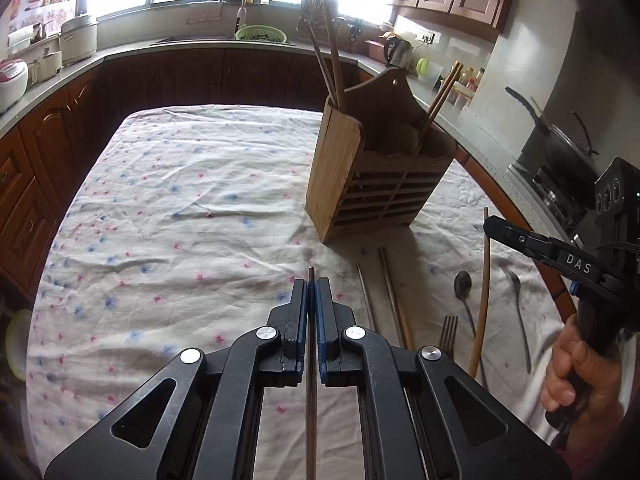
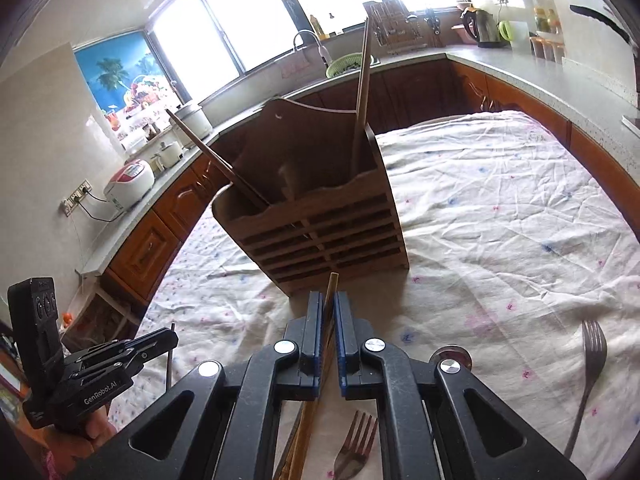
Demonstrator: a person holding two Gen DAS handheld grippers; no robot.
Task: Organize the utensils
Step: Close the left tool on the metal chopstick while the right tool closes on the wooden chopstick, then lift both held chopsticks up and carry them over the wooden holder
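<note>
Both grippers clamped on chopsticks, over cloth-covered table.
Left gripper [image 1: 311, 292]: jaws narrow, pinching dark chopstick [image 1: 311, 380]. Right gripper [image 2: 329, 308]: jaws narrow on bamboo chopstick [image 2: 330, 292], tip near wooden utensil holder [image 2: 320, 216]. Forks [image 2: 588, 376], spoons [image 1: 464, 292], chopsticks loose on cloth [image 1: 180, 208] beside holder.

- My left gripper [image 1: 311, 304] pinches a dark chopstick [image 1: 311, 380] that runs back along its fingers.
- My right gripper [image 2: 329, 320] clamps a bamboo chopstick [image 2: 331, 292], tip towards the holder.
- The utensil holder [image 1: 372, 172] stands on the tablecloth [image 1: 180, 208], ahead of both grippers, with sticks upright in it.
- Right of my left gripper, on the cloth, lie metal chopsticks [image 1: 390, 292], a fork [image 1: 449, 332] and a spoon [image 1: 464, 292].
- Behind the table runs the counter [image 1: 192, 46].
</note>
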